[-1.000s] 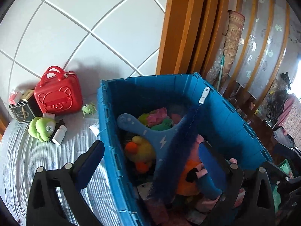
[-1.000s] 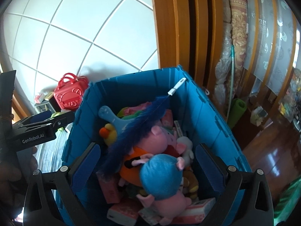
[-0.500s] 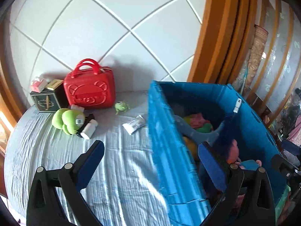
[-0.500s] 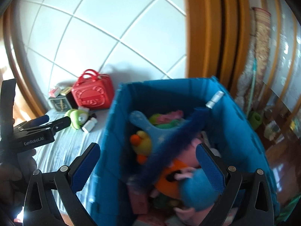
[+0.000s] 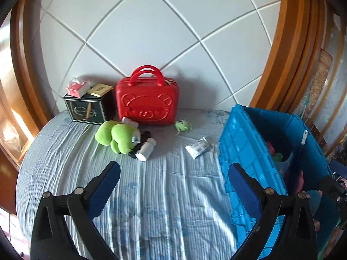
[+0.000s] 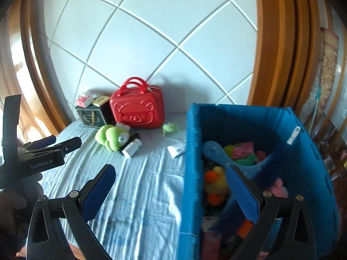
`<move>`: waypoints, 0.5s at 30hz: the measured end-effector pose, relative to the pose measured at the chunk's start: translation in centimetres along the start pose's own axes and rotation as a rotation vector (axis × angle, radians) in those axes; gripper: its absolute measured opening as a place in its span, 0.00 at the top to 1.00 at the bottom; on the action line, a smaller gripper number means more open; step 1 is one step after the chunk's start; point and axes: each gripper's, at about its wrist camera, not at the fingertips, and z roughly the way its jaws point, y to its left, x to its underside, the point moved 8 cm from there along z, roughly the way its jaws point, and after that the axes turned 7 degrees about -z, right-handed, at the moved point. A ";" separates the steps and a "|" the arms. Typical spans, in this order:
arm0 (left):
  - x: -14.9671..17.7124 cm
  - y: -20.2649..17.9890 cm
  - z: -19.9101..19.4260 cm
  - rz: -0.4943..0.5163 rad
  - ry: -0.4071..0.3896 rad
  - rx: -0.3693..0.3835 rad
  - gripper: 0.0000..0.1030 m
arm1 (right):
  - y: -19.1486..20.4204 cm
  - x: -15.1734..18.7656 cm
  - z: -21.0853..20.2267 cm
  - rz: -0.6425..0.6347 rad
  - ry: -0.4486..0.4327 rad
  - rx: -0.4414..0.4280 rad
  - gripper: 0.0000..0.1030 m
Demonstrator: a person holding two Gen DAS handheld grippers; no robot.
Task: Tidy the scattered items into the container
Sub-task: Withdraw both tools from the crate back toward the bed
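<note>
Blue crate (image 5: 243, 143) beside both empty, spread claws (image 5: 173, 179) (image 6: 170, 182).

Glossy red plastic case (image 5: 147, 101), wrinkled cloth sheet (image 5: 151, 195), plush frog (image 5: 117, 137).

The blue crate (image 5: 245, 151) runs off the lower right edge of the left wrist view, its near wall hiding most of the toys inside, while in the right wrist view those toys (image 6: 216, 184) are smeared by blur and the small dark thing (image 5: 144, 137) under the green plush (image 5: 117, 135) cannot be identified.
</note>
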 end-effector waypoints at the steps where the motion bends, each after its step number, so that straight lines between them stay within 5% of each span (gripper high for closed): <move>1: -0.2 0.9 0.0 -0.002 -0.003 -0.005 0.02 | 0.6 -0.2 0.3 -0.002 0.000 -0.003 0.00; 15: -1.3 11.5 1.4 -0.043 0.007 -0.057 0.02 | 9.3 -1.4 5.5 -0.028 0.040 -0.025 0.00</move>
